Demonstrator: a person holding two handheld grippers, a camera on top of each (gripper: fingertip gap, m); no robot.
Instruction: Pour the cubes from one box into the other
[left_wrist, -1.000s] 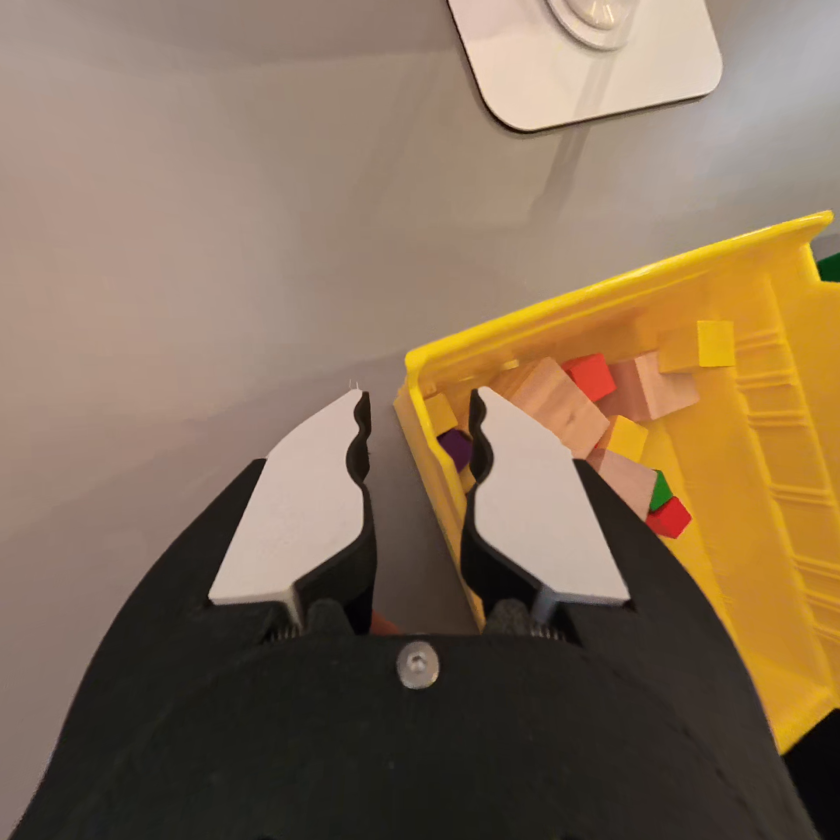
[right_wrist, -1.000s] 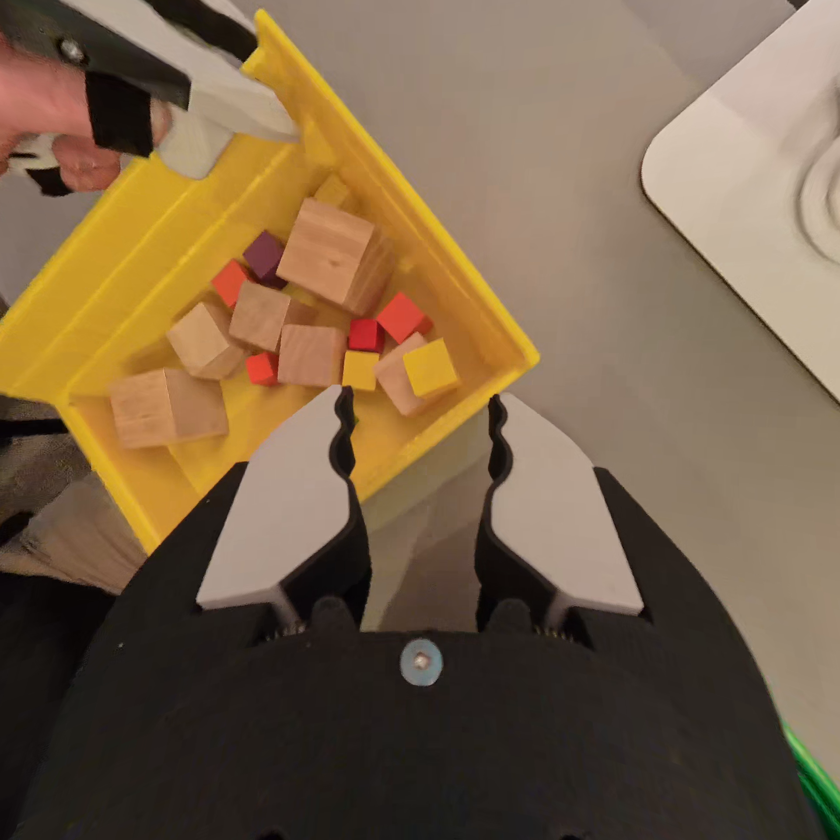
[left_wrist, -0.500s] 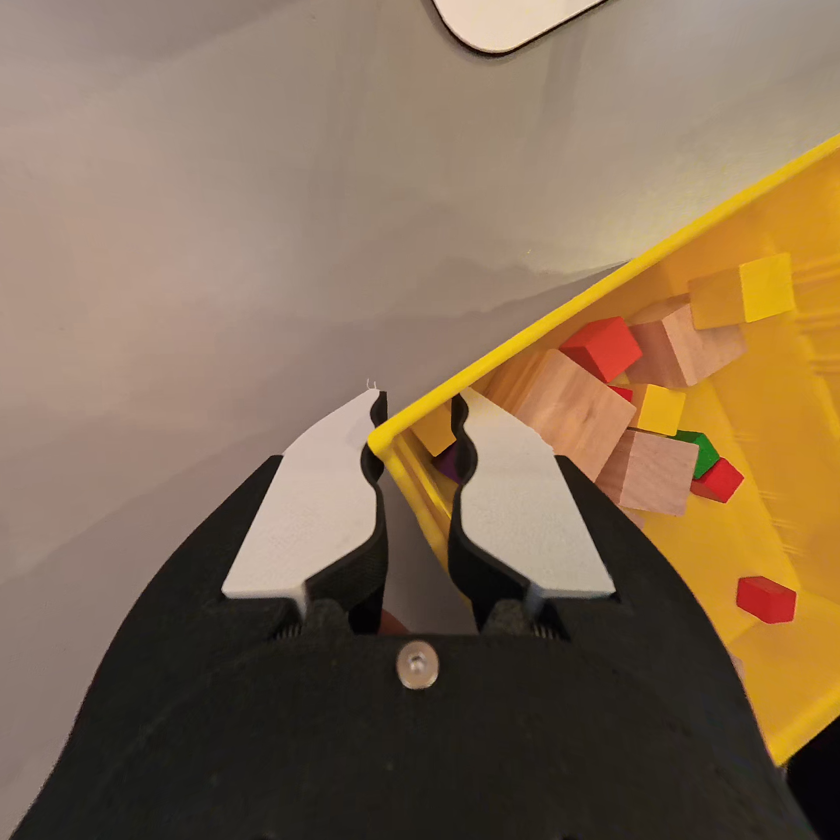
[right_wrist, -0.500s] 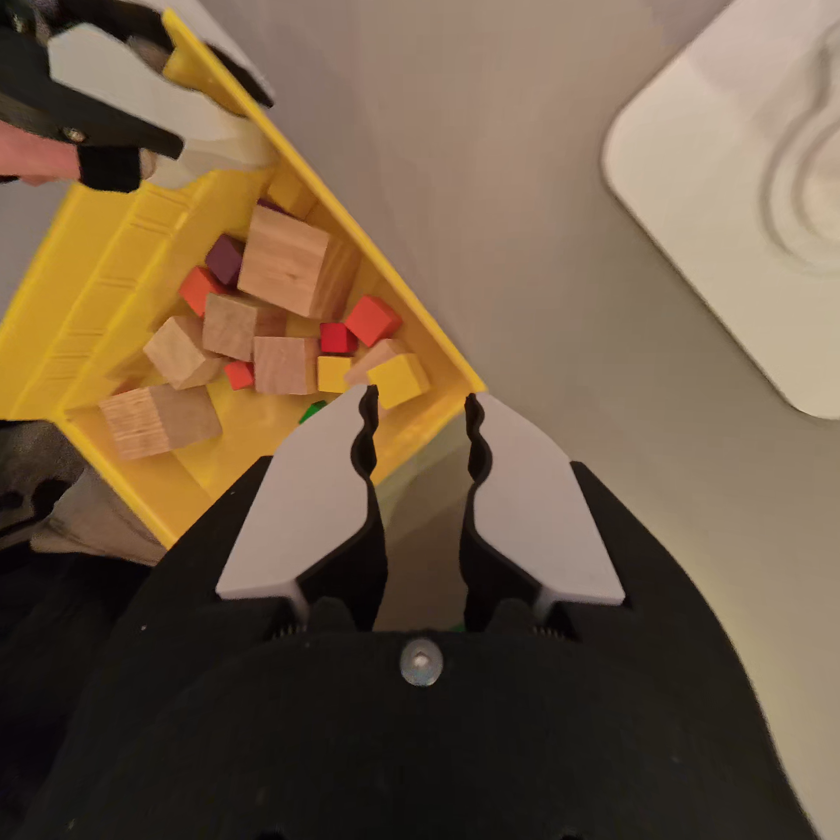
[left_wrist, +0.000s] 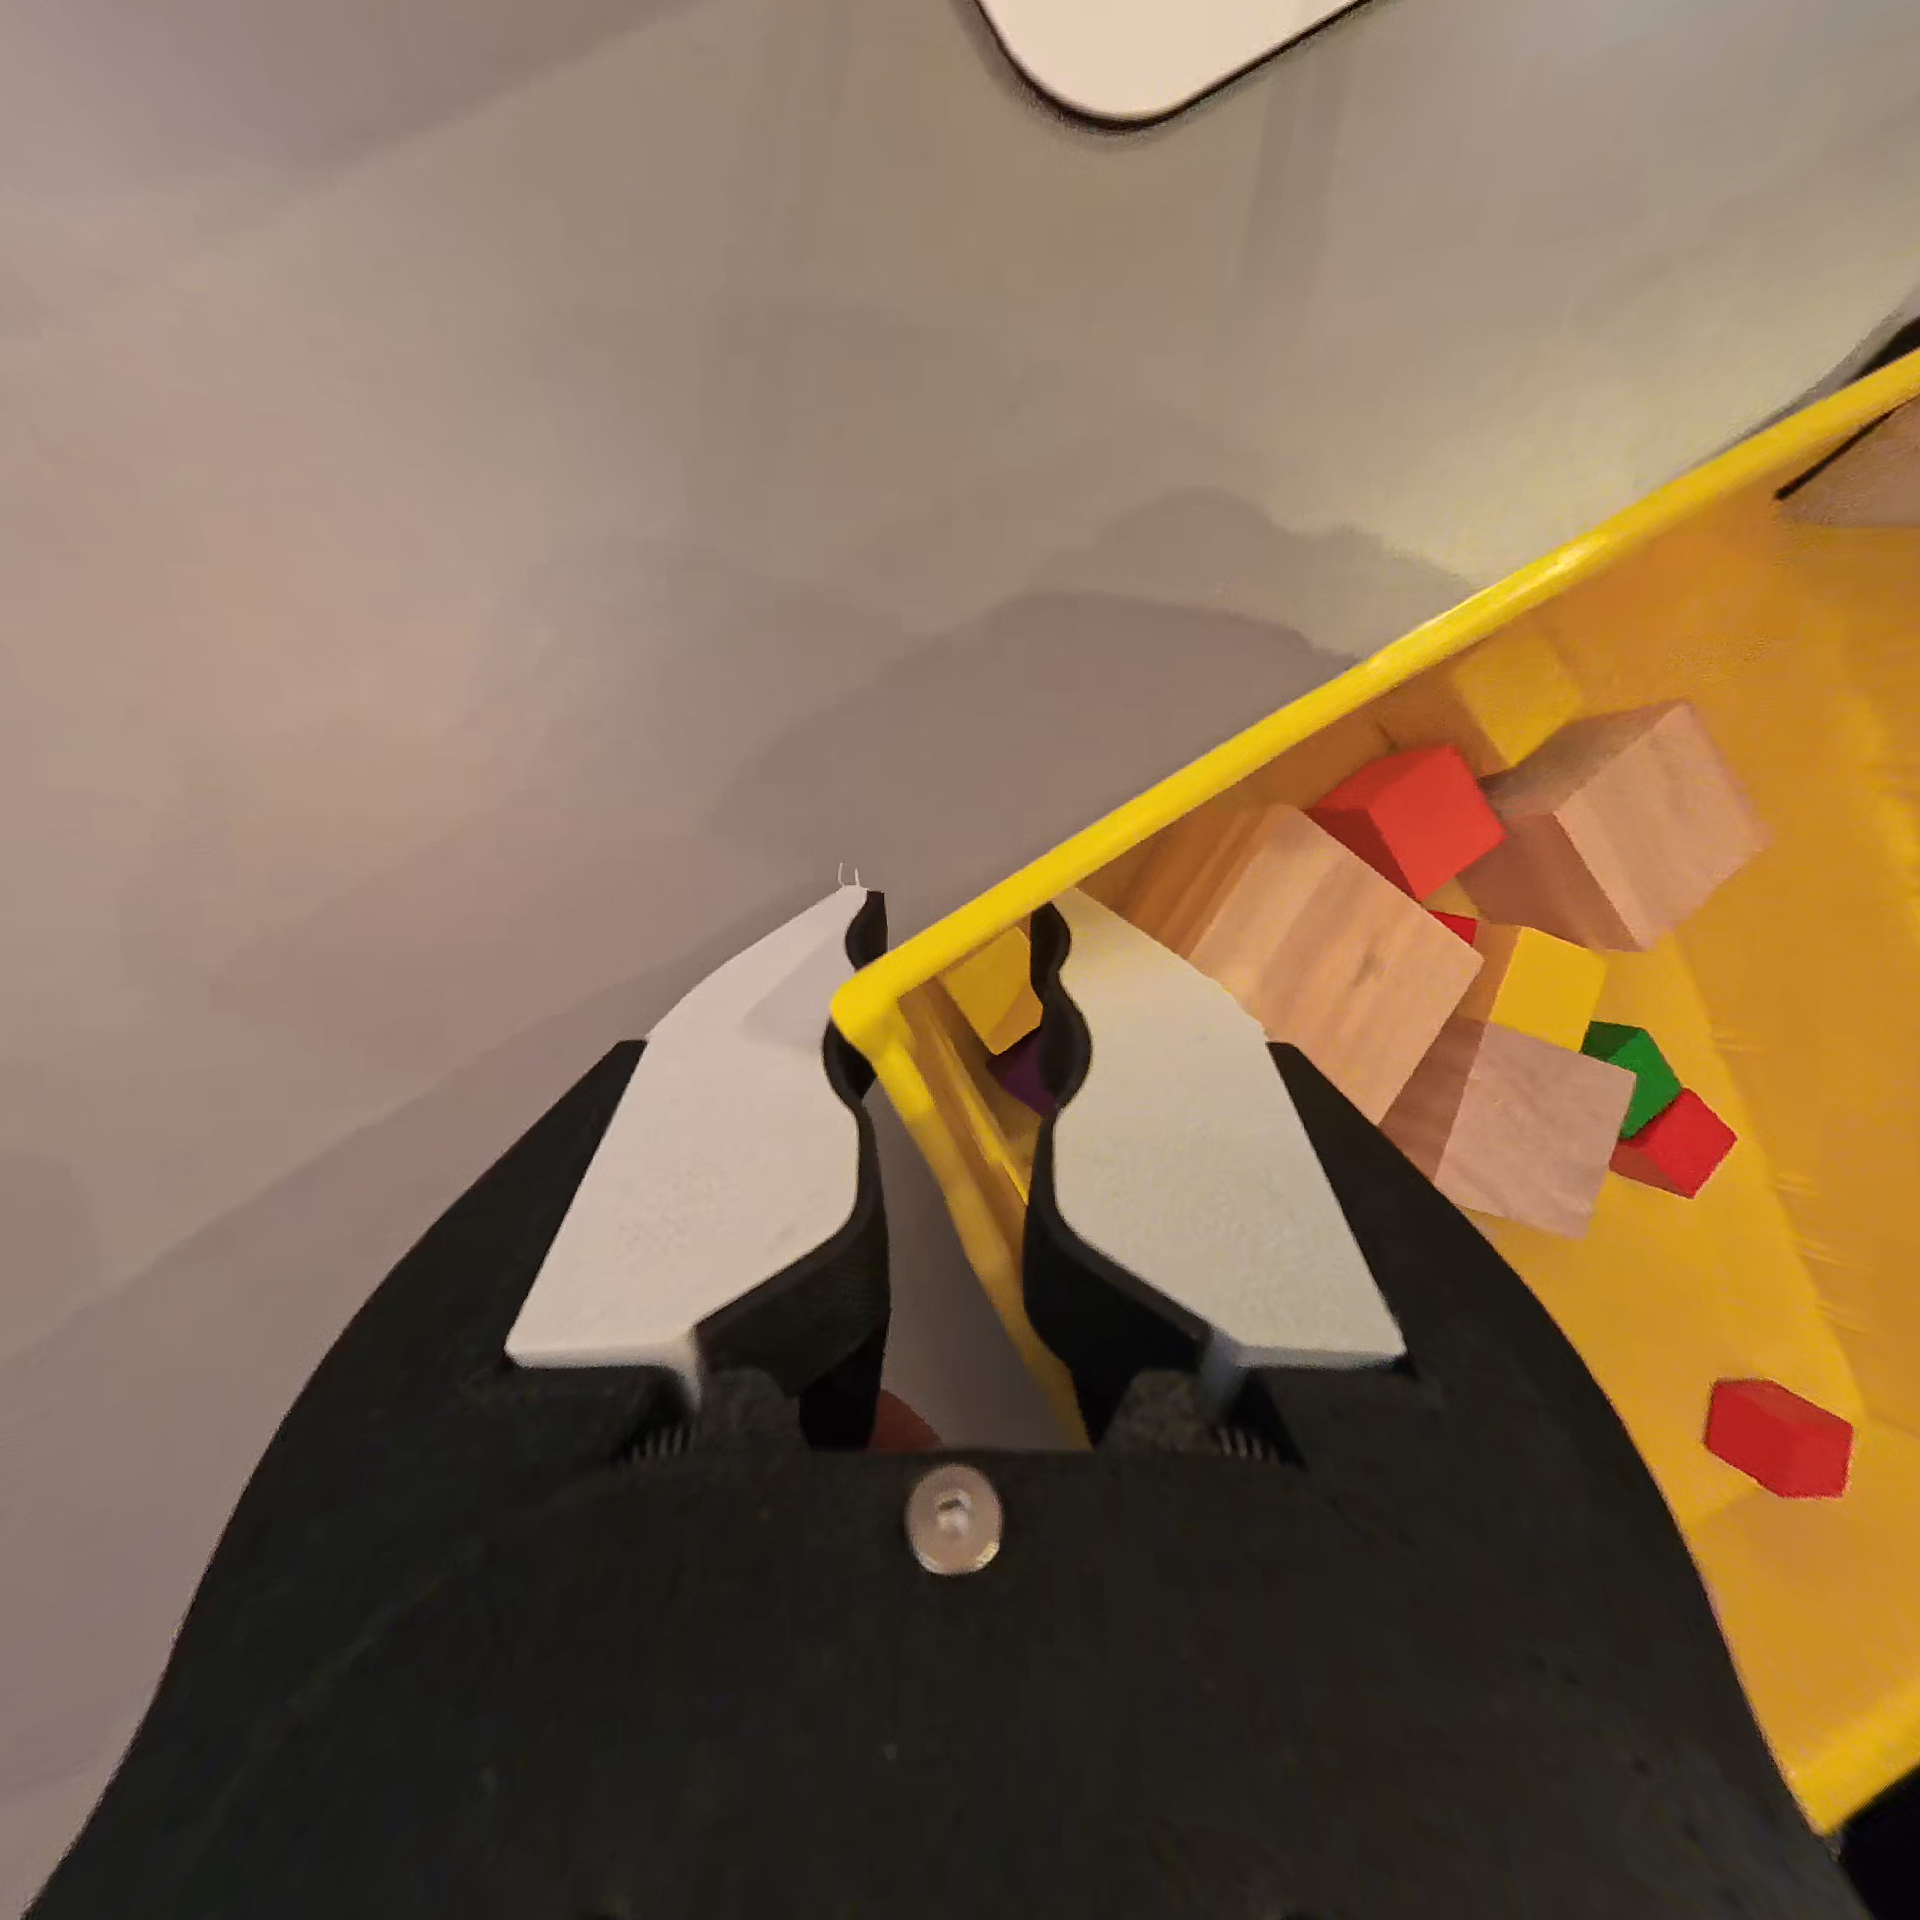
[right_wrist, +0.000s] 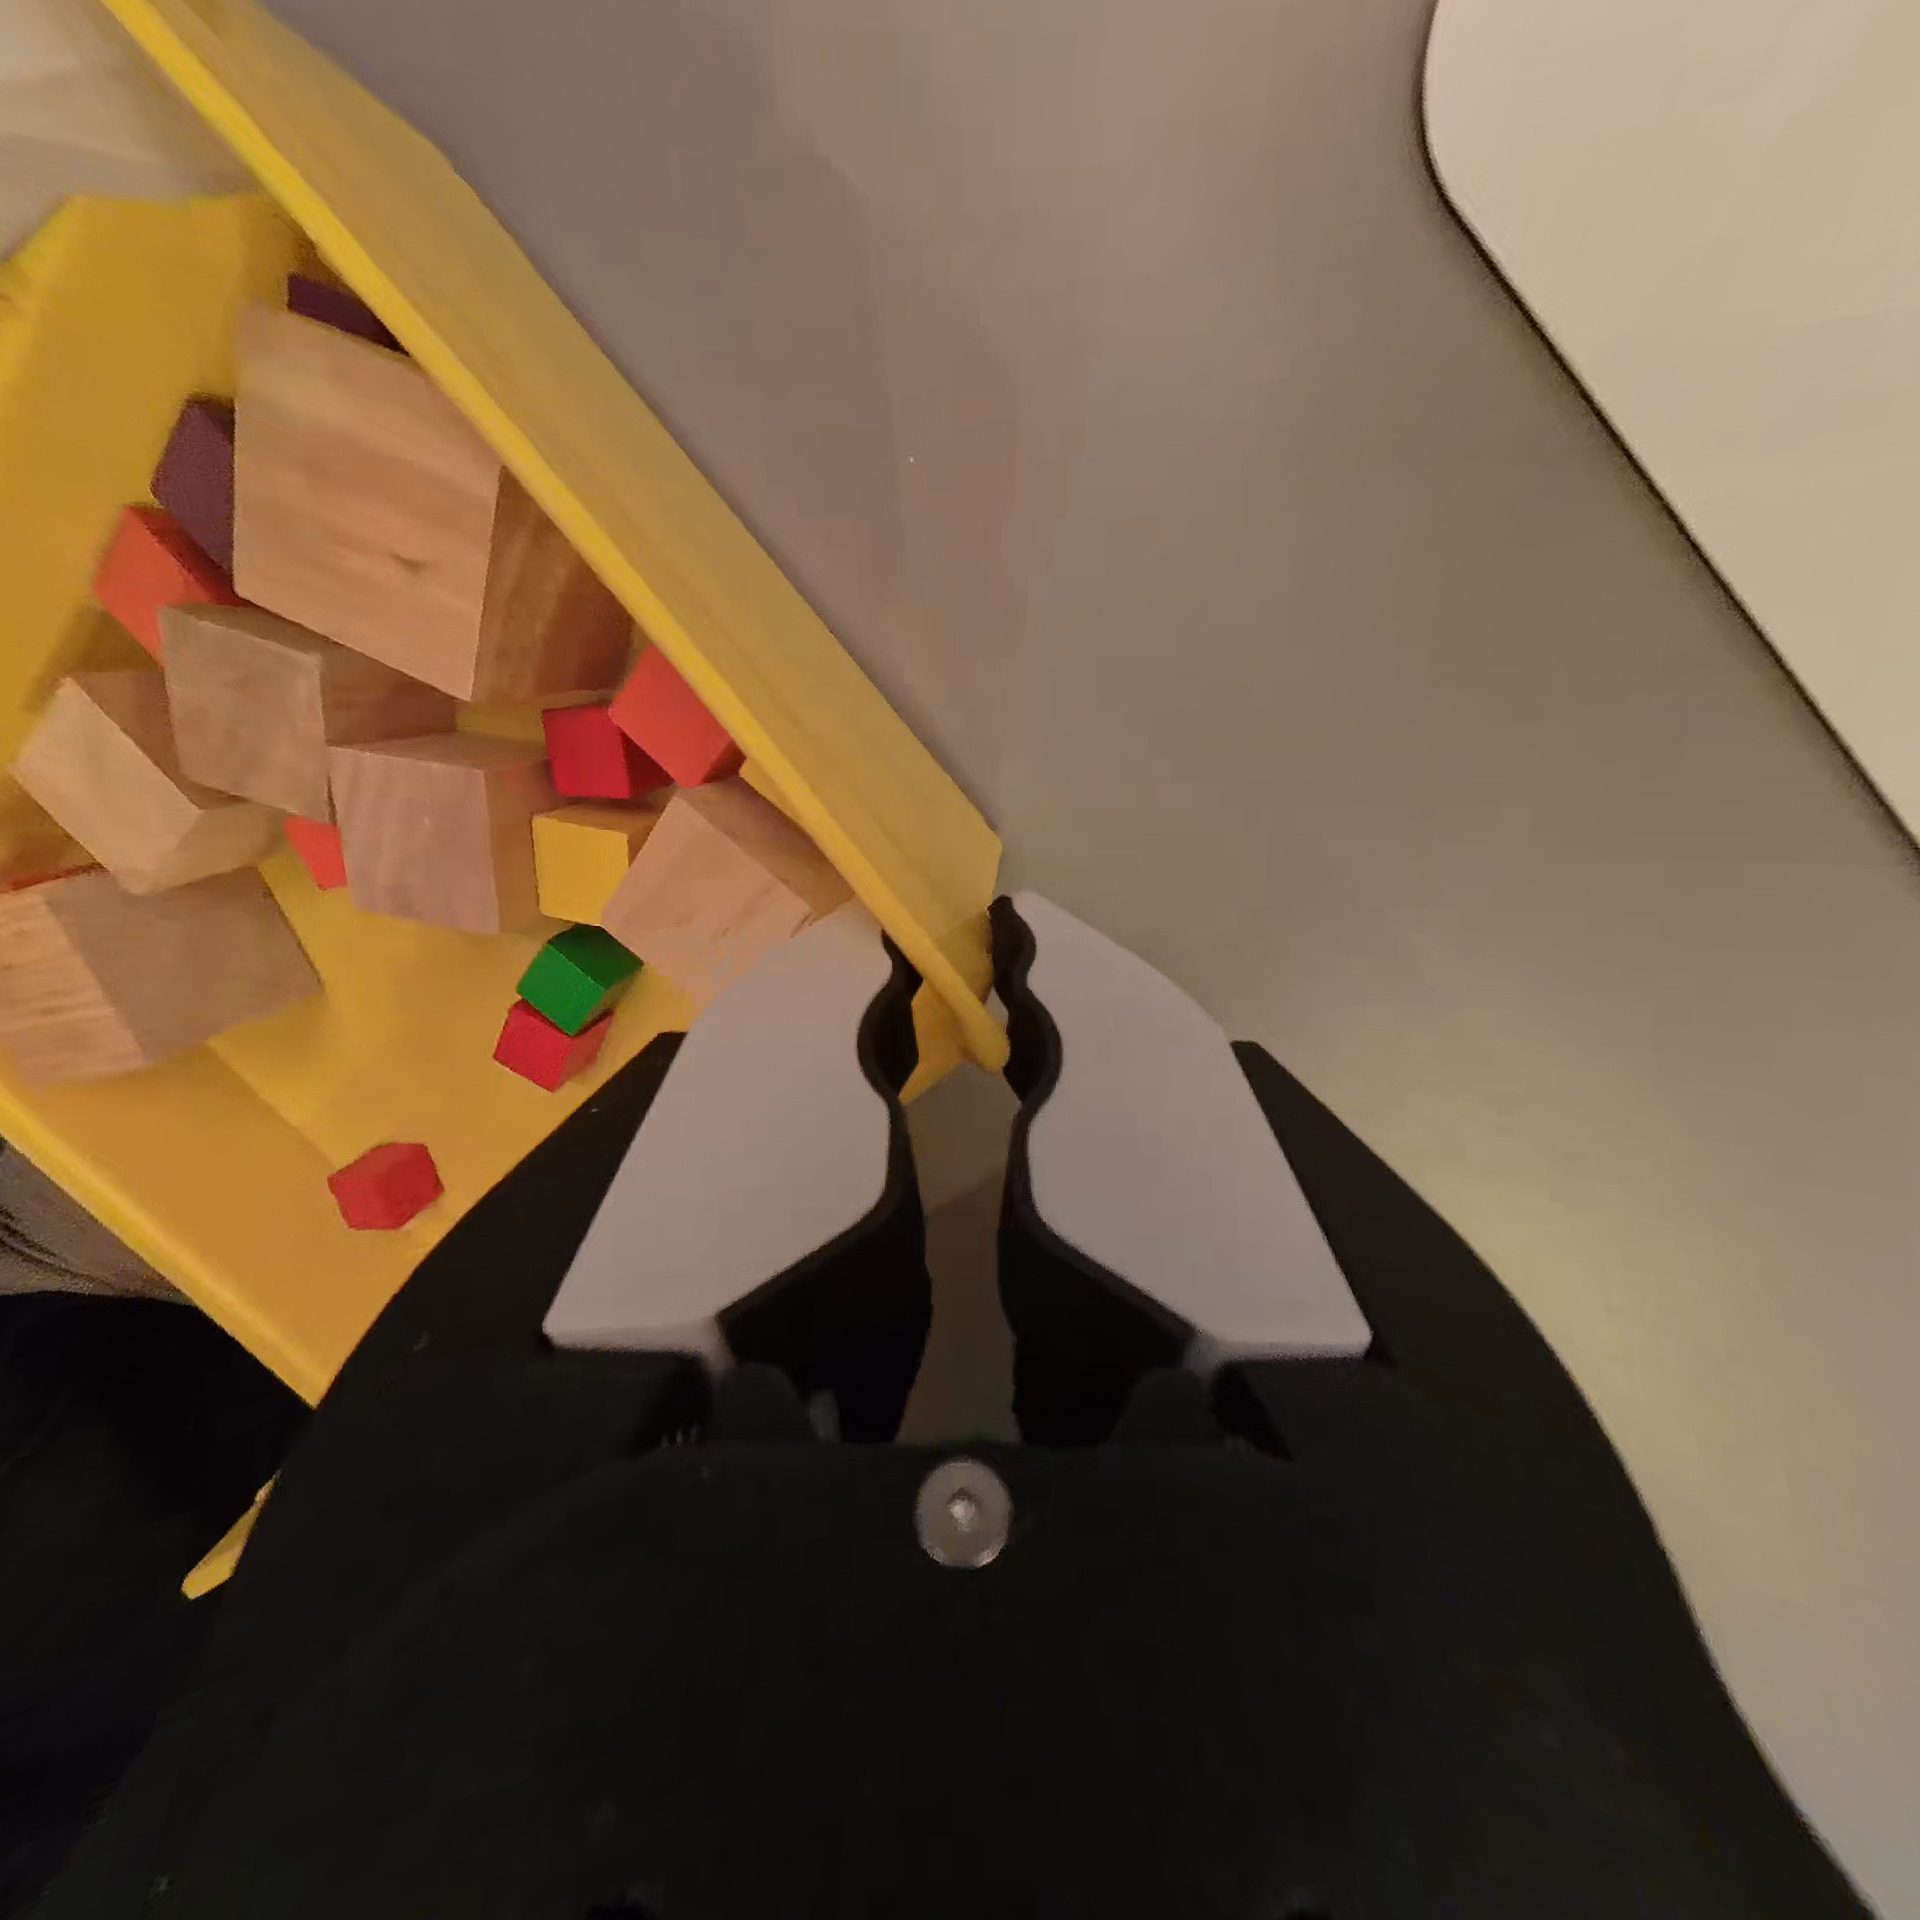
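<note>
Cubes (right_wrist: 364, 520) are piled against the lower wall of the tilted yellow box (left_wrist: 1299, 717), held above the grey desk (left_wrist: 520, 520). Opposite corners are clamped by the left gripper (left_wrist: 956, 997) and right gripper (right_wrist: 951, 997), jaws closed on the rim. Both grips should be kept level and the tip slow; the receiving box is not seen.

The yellow box (left_wrist: 1756, 1039) is tilted, each gripper clamping 1 of its corners. Its cubes (right_wrist: 364, 540) lie heaped against 1 wall: large plain wooden ones among small red, yellow, green and purple ones. 1 small red cube (left_wrist: 1779, 1439) lies apart.
</note>
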